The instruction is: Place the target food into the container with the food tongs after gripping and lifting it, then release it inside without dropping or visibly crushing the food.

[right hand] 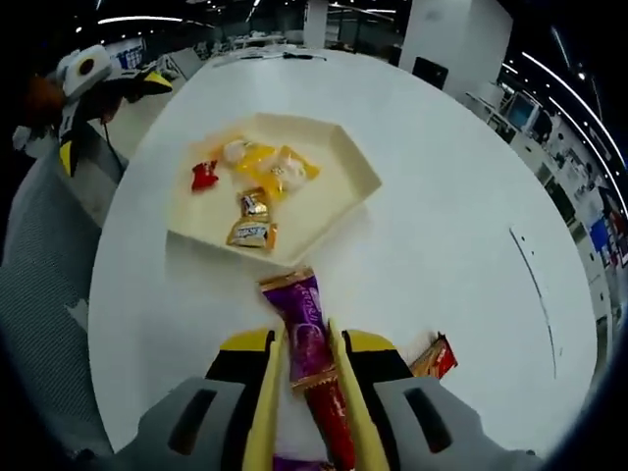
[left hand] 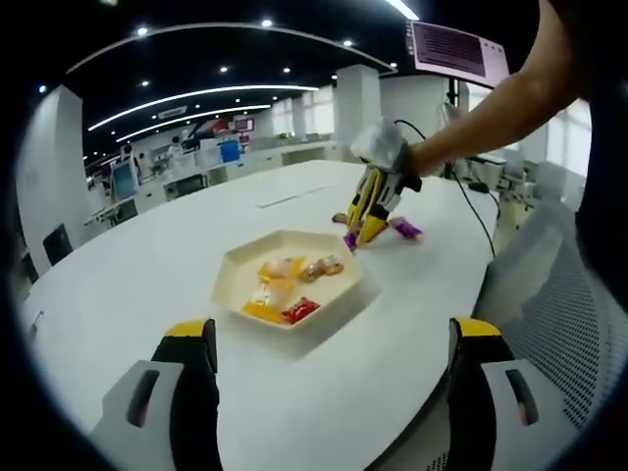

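Right tongs (right hand: 306,378) are clamping a purple candy wrapper (right hand: 306,324) near the hexagonal tray (right hand: 358,162). Left tongs (left hand: 329,368) are hanging apart above the table (left hand: 147,255). Tray contents appear to be wrapped sweets.

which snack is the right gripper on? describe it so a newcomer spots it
On the white table, look just outside the hexagonal cream tray, at the edge nearest the right gripper. The purple wrapper lies lengthwise between its jaws. It is the only purple one; a red-orange packet lies beside it.
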Available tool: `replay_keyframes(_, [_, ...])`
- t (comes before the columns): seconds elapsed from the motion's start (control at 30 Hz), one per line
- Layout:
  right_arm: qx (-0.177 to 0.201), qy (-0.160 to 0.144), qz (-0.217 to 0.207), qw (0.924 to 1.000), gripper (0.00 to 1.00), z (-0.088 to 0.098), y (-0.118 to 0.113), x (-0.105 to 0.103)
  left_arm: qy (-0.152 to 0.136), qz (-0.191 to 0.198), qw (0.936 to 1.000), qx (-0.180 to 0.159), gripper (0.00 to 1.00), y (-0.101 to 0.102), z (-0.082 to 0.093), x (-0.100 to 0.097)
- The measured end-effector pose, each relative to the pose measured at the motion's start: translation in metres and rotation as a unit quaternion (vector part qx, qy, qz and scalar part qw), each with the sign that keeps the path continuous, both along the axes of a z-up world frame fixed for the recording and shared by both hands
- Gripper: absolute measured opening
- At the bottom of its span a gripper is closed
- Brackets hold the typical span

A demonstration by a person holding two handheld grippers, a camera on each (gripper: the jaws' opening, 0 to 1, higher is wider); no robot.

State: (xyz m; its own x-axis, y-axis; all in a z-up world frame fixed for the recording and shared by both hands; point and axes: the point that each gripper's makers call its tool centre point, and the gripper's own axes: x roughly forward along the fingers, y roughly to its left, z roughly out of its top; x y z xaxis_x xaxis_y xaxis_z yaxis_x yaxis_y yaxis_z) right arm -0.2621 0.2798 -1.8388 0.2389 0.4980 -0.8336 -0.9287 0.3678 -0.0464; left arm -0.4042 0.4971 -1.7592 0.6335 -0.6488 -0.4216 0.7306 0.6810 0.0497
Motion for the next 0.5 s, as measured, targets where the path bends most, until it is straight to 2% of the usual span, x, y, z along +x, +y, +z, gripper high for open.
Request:
replay_keyframes(0.03, [0.012, -0.007, 0.008, 0.9999, 0.25, -0.0017, 0.0031, 0.0022, -0.001, 0.0, 1.0, 0.0, 0.94, 0.0, 0.0001, 0.0])
replay_keyframes(0.1, [0.012, -0.005, -0.003, 0.9999, 0.24, -0.0008, 0.0018, 0.0013, 0.003, 0.0, 1.0, -0.004, 0.94, 0.0, -0.0003, 0.0])
replay_keyframes(0.27, [-0.014, -0.019, -0.014, 0.9996, 0.23, -0.0002, 0.0056, -0.0025, 0.003, 0.003, 1.0, -0.003, 0.94, 0.0007, -0.0005, 0.0006])
replay_keyframes(0.33, [-0.015, -0.022, -0.022, 0.9994, 0.23, -0.0004, 0.0044, -0.0035, -0.011, 0.009, 0.9999, -0.005, 0.97, 0.0025, 0.0036, 0.004])
replay_keyframes(0.43, [-0.001, -0.022, -0.046, 0.9987, 0.23, -0.0007, 0.0013, -0.0026, -0.003, 0.01, 0.9999, -0.009, 0.99, 0.0025, 0.0017, 0.0038])
replay_keyframes(0.5, [0.005, -0.023, -0.055, 0.9982, 0.23, -0.0007, 0.0008, -0.0032, -0.008, 0.008, 0.9999, -0.003, 0.99, 0.0025, 0.0016, 0.0038])
